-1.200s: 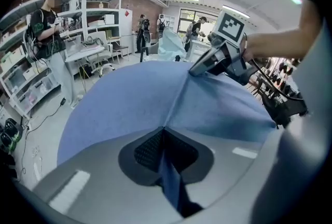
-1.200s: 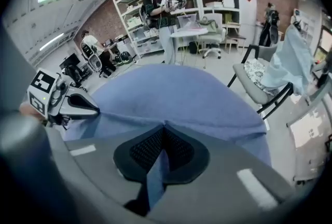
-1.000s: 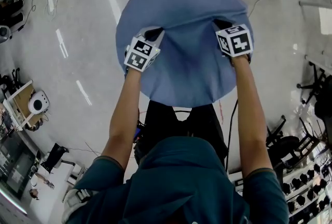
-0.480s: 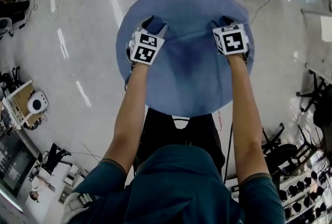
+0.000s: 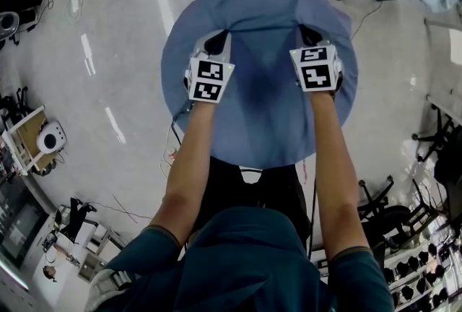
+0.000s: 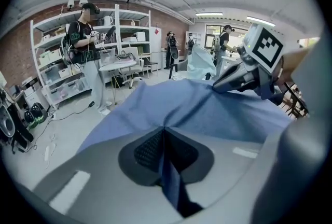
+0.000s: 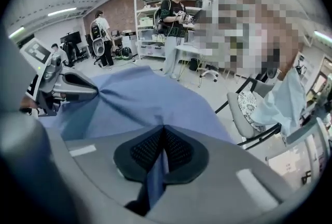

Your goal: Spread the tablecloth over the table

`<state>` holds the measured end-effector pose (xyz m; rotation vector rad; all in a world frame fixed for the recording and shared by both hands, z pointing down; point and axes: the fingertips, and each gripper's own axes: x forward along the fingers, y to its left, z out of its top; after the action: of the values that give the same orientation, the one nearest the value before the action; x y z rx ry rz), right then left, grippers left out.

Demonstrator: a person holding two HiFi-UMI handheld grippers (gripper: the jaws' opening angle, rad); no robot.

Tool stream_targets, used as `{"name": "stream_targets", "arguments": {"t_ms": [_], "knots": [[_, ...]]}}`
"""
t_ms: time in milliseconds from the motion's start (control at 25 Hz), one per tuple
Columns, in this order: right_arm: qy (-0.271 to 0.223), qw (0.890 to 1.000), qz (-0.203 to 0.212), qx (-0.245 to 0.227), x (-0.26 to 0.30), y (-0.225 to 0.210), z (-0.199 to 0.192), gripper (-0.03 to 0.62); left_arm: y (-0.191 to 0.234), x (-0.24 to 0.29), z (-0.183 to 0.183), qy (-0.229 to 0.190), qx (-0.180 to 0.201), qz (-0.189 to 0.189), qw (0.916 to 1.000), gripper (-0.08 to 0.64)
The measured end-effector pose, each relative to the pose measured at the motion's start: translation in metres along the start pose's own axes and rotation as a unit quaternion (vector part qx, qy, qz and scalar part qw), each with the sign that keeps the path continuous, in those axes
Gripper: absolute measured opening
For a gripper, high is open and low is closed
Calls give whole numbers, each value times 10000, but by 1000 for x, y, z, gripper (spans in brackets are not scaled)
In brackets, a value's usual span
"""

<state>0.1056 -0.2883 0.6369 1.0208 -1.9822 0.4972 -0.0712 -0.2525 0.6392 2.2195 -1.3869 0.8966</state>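
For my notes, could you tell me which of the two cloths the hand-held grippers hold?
The darker blue tablecloth: the left hand-held gripper and right hand-held gripper have just closed on it. The paler cloth on the chair lies untouched.

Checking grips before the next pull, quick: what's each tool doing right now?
Left tool: just closed, shut on a fold of the tablecloth.
Right tool: just closed, shut on the tablecloth too.
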Motion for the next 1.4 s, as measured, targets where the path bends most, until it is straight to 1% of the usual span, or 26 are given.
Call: {"name": "stream_targets", "arguments": {"t_ms": [120, 320, 520, 680, 760, 840, 920, 960, 1000, 1040, 1120, 1160, 1200, 1240, 1320, 1400], "knots": [[-190, 9997, -117, -61, 2, -4, 18, 11, 11, -4, 15, -191, 32, 188, 9996, 3], [-561, 9979, -311, 14, -3, -16, 43, 11, 22, 1, 39, -291, 169, 210, 9992, 3], [-989, 9940, -453, -58, -8, -22, 80, 11, 45, -2, 66, -543, 302, 384, 9973, 3], [-1149, 9914, -610, -130, 1, -36, 110, 11, 66, 13, 88, -656, 565, 530, 9948, 3], [-1157, 9901, -732, -309, 15, -42, 119, 11, 76, 30, 90, -604, 775, 604, 9933, 5], [-959, 9914, -733, -502, 37, -46, 116, 12, 79, 51, 80, -316, 993, 567, 9929, 6], [-539, 9961, -524, -451, 56, -49, 98, 15, 76, 65, 62, 30, 1112, 439, 9928, 22], [-384, 9977, -421, -366, 59, -49, 90, 21, 74, 65, 56, 87, 1121, 423, 9928, 45], [-326, 9984, -368, -280, 57, -50, 85, 27, 73, 60, 54, 48, 1119, 459, 9926, 54], [-361, 9984, -376, -199, 52, -51, 83, 29, 73, 53, 53, -46, 1121, 533, 9923, 60], [-574, 9973, -463, 30, 39, -56, 81, 31, 70, 40, 50, -215, 1130, 686, 9910, 47], [-694, 9963, -468, 194, 33, -58, 80, 47, 69, 36, 47, -236, 1117, 710, 9909, 80], [-790, 9953, -426, 355, 28, -58, 79, 63, 68, 36, 42, -209, 1089, 694, 9914, 89], [-851, 9946, -348, 474, 23, -57, 77, 63, 68, 39, 37, -150, 1057, 660, 9921, 86], [-916, 9941, -229, 532, 12, -48, 71, 63, 71, 41, 33, -69, 1048, 644, 9924, 85], [-1018, 9934, -213, 473, -1, -37, 65, 61, 77, 35, 43, -176, 1117, 715, 9910, 111]]}}
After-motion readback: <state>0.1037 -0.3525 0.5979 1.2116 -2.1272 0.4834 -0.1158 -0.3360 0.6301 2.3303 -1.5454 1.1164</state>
